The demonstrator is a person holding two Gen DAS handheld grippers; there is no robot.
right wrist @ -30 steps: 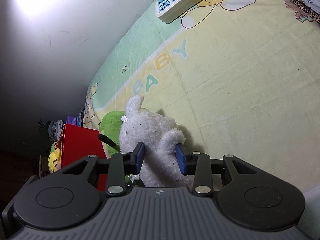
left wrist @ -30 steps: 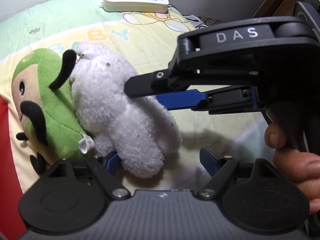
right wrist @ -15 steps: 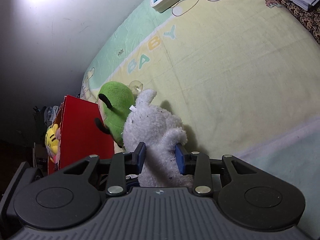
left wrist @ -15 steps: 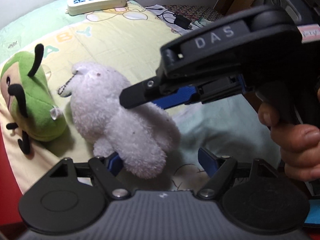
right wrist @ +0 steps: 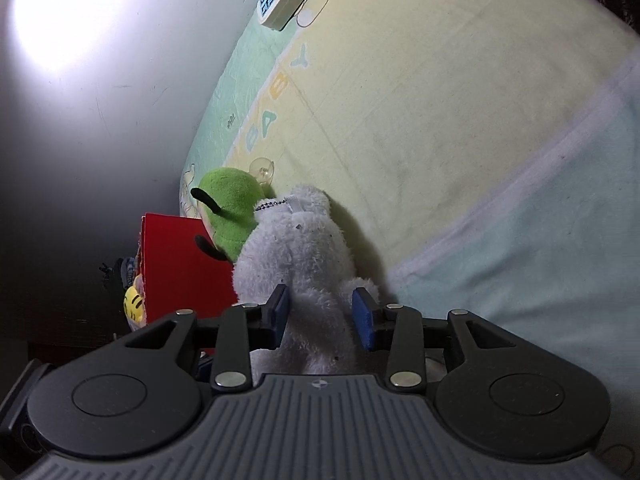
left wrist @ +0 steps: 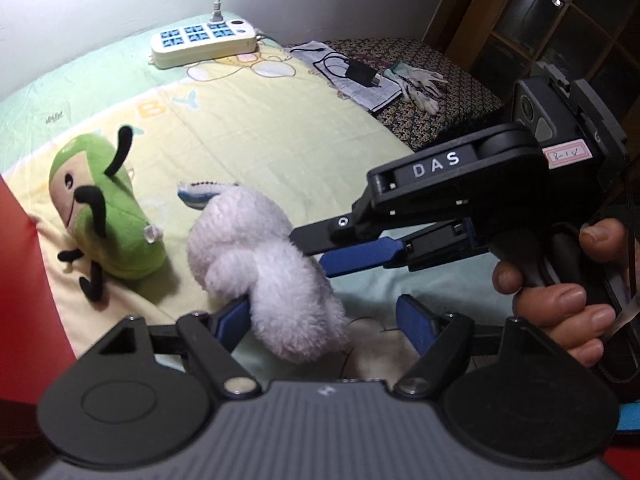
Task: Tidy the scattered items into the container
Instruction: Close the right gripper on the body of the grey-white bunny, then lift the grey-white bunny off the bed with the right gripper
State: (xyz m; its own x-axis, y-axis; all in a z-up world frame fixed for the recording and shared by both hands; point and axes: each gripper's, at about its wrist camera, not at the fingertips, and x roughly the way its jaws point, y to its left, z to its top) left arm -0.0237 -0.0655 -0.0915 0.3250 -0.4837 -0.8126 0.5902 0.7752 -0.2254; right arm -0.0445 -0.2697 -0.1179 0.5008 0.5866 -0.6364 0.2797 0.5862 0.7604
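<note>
1. Red box [left wrist: 24, 280] at far left edge; green plush [left wrist: 100, 220] lies on the blanket [left wrist: 260, 120] beside it.
2. Left gripper [left wrist: 324, 316] wide, white plush [left wrist: 260, 264] brushing one pad only.
3. Right gripper [right wrist: 322, 312] clamps the white plush, jaws just eased slightly.
</note>
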